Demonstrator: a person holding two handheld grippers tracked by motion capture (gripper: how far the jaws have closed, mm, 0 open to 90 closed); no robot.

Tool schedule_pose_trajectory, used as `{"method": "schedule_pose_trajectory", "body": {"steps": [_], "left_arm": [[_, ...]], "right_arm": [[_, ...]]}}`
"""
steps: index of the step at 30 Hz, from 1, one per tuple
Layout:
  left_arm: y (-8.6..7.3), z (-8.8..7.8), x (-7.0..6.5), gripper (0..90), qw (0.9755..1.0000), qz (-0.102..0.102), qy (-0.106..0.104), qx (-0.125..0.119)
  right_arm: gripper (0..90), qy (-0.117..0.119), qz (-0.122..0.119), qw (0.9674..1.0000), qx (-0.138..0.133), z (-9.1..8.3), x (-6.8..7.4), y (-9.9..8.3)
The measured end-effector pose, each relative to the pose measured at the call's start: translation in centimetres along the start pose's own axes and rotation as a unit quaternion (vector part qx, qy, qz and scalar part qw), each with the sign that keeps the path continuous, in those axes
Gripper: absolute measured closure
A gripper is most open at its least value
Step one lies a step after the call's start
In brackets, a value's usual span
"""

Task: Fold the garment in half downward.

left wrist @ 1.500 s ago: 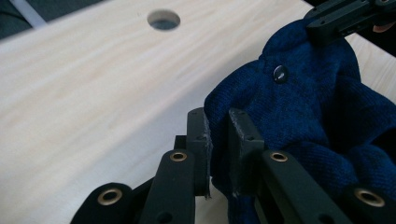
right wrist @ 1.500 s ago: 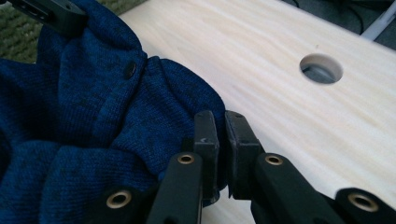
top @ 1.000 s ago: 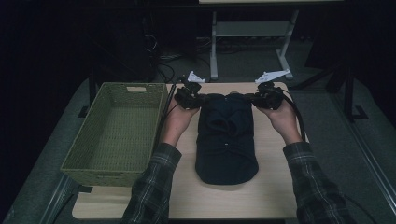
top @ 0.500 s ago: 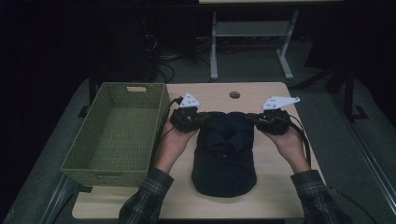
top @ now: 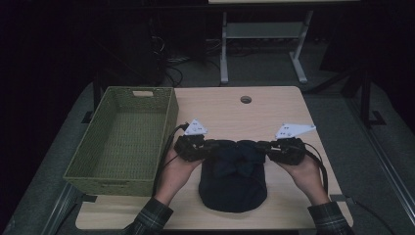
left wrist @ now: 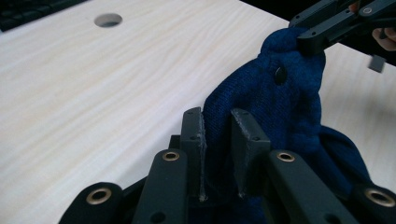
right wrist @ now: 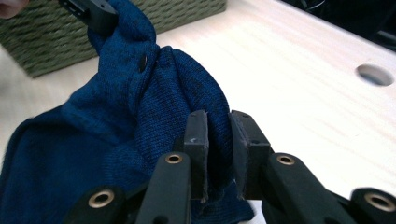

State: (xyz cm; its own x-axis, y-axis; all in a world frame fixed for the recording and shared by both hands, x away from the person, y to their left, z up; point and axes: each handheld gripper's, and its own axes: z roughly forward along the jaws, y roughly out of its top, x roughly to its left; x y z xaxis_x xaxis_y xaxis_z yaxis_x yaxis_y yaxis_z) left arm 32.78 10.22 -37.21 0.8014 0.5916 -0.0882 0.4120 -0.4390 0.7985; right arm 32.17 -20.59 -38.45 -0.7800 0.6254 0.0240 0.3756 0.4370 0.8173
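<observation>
A dark blue knit garment (top: 234,188) lies on the wooden table (top: 230,115) in front of the person, its far edge lifted and bunched. My left gripper (top: 219,146) pinches that edge from the left, cloth (left wrist: 280,102) filling the gap between its pads (left wrist: 192,135). My right gripper (top: 257,146) pinches it from the right, cloth (right wrist: 93,135) between its pads (right wrist: 196,135). Both pairs of jaws have just been opening slightly, with the fabric still between them. A small dark button (left wrist: 279,73) shows on the raised fold.
A green woven basket (top: 117,182) stands empty at the table's left, close to my left hand. A round cable hole (top: 245,99) sits in the far middle of the tabletop. A desk frame (top: 264,36) stands on the floor beyond.
Both hands have come toward the person and lower, drawing the garment's far edge back over itself. The garment now looks shorter and bunched.
</observation>
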Motion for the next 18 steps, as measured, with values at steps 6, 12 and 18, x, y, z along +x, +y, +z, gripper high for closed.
{"method": "schedule_pose_trajectory", "body": {"steps": [6, 12, 18], "left_arm": [[-1.4, -0.2, -0.9, 75.2, 0.9999, 0.002, -0.01, 0.012], [-3.1, -0.4, -1.7, 74.5, 0.9991, -0.006, -0.034, 0.027], [-5.0, -0.6, -2.5, 71.5, 0.9977, -0.01, -0.052, 0.042]], "right_arm": [[75.8, 0.011, 0.002, 0.9998, 0.015, 0.0, 1.2, -1.4], [73.5, 0.026, 0.006, 0.9994, 0.024, -0.1, 2.6, -3.0], [69.7, 0.042, 0.012, 0.9985, 0.032, -0.5, 4.1, -4.2]]}}
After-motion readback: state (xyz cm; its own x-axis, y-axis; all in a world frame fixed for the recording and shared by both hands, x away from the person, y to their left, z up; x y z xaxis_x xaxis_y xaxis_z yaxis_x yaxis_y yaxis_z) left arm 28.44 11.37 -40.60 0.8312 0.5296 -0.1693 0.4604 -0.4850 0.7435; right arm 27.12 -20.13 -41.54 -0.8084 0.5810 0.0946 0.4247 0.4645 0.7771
